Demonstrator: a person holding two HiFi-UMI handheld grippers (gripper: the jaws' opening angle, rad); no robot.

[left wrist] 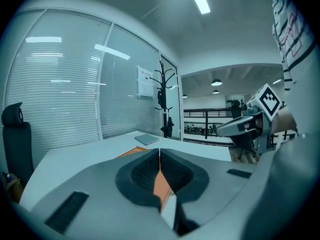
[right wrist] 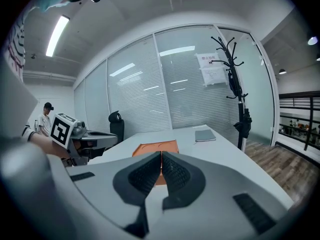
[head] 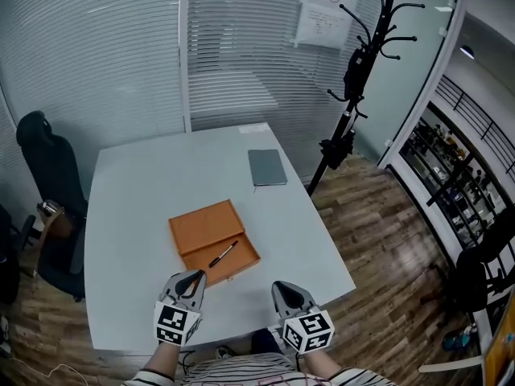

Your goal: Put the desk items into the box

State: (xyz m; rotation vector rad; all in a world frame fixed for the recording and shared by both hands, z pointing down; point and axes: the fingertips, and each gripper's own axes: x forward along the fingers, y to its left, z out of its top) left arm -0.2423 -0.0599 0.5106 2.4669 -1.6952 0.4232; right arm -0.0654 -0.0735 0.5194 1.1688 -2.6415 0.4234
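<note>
Both grippers hover over the near edge of the white counter [head: 137,183]. The left gripper [head: 195,277] has its jaws pressed together with nothing between them, and the right gripper [head: 282,287] is closed and empty in the same way. The orange box [head: 203,225] lies open in the middle of the counter, just ahead of the left gripper. A black pen [head: 224,253] lies in its nearer half (diagonally). A grey notebook [head: 266,167] rests farther back, well apart from the box.

two grey claws, left claw [head: 193,277] and right claw [head: 282,287]; just ahead of them one flat orange box [head: 208,225] and one black pen [head: 224,253]; farther ahead one grey notebook [head: 266,167]; one white table [head: 133,191].
</note>
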